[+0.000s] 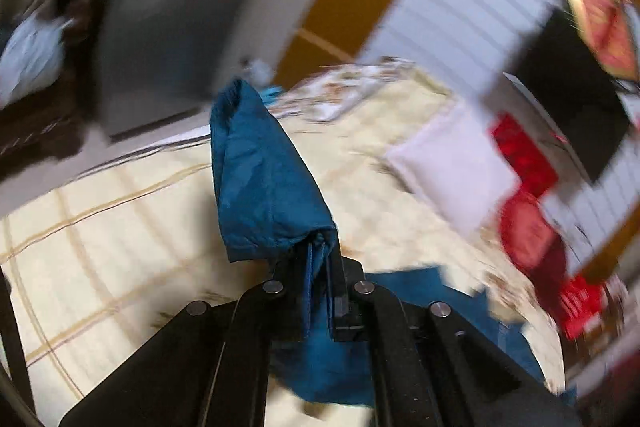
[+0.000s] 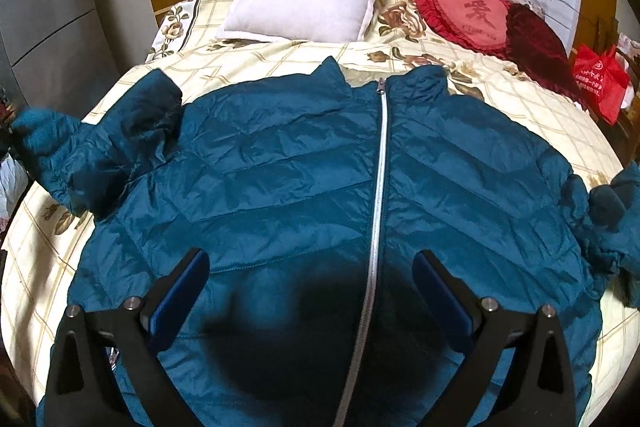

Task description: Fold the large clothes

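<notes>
A teal quilted jacket lies front up on the bed, zipped with a silver zipper, collar toward the pillows. My right gripper is open and empty, hovering over the jacket's lower front. My left gripper is shut on the jacket's left sleeve and holds it raised above the bed; that view is blurred. In the right wrist view the left sleeve bends at the far left and its end runs off the frame's left edge. The right sleeve lies out to the right edge.
The bed has a cream plaid and floral cover. A white pillow, a red heart cushion and a dark red cushion lie at its head. A red bag sits right; grey cabinets stand left.
</notes>
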`<action>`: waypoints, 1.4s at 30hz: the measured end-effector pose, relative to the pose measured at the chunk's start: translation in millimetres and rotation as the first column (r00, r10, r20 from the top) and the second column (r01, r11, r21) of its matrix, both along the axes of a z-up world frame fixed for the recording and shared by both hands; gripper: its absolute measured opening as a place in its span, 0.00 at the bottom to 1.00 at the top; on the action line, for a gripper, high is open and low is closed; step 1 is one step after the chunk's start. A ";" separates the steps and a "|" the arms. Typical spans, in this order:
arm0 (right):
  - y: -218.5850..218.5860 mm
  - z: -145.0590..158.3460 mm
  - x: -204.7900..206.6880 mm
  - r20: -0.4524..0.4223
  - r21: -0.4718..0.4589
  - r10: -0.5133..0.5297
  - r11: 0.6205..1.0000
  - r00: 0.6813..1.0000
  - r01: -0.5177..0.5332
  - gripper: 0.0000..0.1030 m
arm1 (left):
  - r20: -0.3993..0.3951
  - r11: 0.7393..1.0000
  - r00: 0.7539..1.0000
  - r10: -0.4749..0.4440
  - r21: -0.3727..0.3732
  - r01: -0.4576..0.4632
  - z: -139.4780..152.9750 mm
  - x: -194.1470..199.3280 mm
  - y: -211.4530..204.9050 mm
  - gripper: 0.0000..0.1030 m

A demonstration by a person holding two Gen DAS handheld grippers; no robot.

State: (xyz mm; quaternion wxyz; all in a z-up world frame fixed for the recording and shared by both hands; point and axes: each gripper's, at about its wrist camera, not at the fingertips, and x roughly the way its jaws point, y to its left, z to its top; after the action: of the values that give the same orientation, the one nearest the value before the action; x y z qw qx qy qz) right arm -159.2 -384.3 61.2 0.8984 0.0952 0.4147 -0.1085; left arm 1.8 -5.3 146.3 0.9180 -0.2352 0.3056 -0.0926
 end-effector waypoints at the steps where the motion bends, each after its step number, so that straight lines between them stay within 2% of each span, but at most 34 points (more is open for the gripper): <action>1: -2.1 2.1 -4.0 0.006 0.002 -0.006 1.000 1.000 0.006 1.00 | 0.028 0.998 0.998 -0.055 0.007 0.055 13.0 -10.0 -17.7 0.02; 4: -9.3 7.1 -14.3 0.013 -0.001 -0.018 1.000 1.000 0.018 1.00 | 0.075 0.983 0.980 -0.182 0.035 0.180 38.8 -34.8 -65.2 0.02; 7: -22.0 14.0 -28.8 0.022 -0.014 -0.035 0.999 0.999 0.036 1.00 | 0.092 0.954 0.950 -0.299 0.042 0.296 51.8 -55.0 -114.8 0.02; 10: -35.2 17.9 -43.2 0.030 -0.019 -0.058 0.998 0.998 0.058 1.00 | 0.092 0.906 0.902 -0.422 0.054 0.419 56.0 -78.6 -175.5 0.02; 15: -70.9 13.1 -68.7 0.020 0.008 -0.120 0.993 0.993 0.120 1.00 | 0.040 0.836 0.837 -0.546 0.088 0.542 32.7 -97.4 -259.7 0.06; 20: -110.3 3.4 -94.1 -0.004 0.032 -0.197 0.980 0.980 0.197 1.00 | -0.039 0.809 0.811 -0.584 0.059 0.585 -10.4 -103.9 -310.9 0.11; 21: -116.3 1.8 -99.4 -0.006 0.035 -0.209 0.977 0.978 0.209 1.00 | -0.065 0.796 0.797 -0.601 0.042 0.604 -24.8 -102.6 -321.9 0.12; 23: -126.9 -0.6 -107.0 -0.011 0.043 -0.229 0.972 0.973 0.229 1.00 | -0.112 0.775 0.772 -0.625 0.025 0.631 -40.2 -105.3 -335.0 0.20; 25: -135.8 -3.2 -113.2 -0.017 0.052 -0.246 0.968 0.969 0.246 1.00 | -0.168 0.741 0.732 -0.660 0.017 0.672 -58.4 -107.9 -348.6 0.22; 27: -140.8 -4.5 -115.3 -0.021 0.056 -0.252 0.966 0.967 0.253 1.00 | -0.181 0.722 0.713 -0.678 0.021 0.692 -65.0 -116.1 -353.0 0.28; 29: -144.0 -5.9 -117.2 -0.023 0.057 -0.258 0.964 0.966 0.259 1.00 | -0.187 0.702 0.691 -0.698 0.016 0.712 -70.1 -122.8 -355.3 0.59; 31: -146.0 -7.0 -118.3 -0.026 0.067 -0.263 0.962 0.964 0.264 1.00 | -0.173 0.698 0.687 -0.705 0.004 0.717 -68.1 -130.0 -351.4 0.64; 33: -147.4 -7.4 -119.2 -0.026 0.081 -0.266 0.960 0.964 0.267 1.00 | -0.180 0.691 0.681 -0.710 0.011 0.723 -65.6 -133.6 -347.0 0.65; 35: -147.0 -6.1 -119.9 -0.024 0.089 -0.269 0.959 0.963 0.270 1.00 | -0.190 0.685 0.680 -0.709 0.048 0.727 -59.5 -137.6 -337.3 0.65; 38: -146.7 -1.7 -117.5 -0.006 0.125 -0.265 0.956 0.964 0.264 1.00 | -0.156 0.696 0.709 -0.687 0.139 0.705 -45.8 -146.1 -307.5 0.65; 39: -146.3 -0.5 -114.6 0.001 0.140 -0.262 0.956 0.965 0.259 1.00 | -0.141 0.707 0.727 -0.672 0.171 0.686 -41.7 -147.2 -296.3 0.65; 40: -145.3 -0.3 -110.6 0.009 0.152 -0.256 0.956 0.967 0.252 1.00 | -0.126 0.726 0.755 -0.643 0.212 0.654 -37.4 -147.4 -279.2 0.65; 42: -144.0 -2.3 -99.0 0.010 0.166 -0.245 0.957 0.970 0.239 1.00 | -0.117 0.752 0.791 -0.601 0.252 0.609 -36.2 -144.2 -259.3 0.65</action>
State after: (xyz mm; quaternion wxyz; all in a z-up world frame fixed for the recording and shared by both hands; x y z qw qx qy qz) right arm -258.2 -528.2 58.9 0.8738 0.2204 0.3935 -0.1817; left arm -142.4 -264.6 110.2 0.8577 0.0055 0.3882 -0.3372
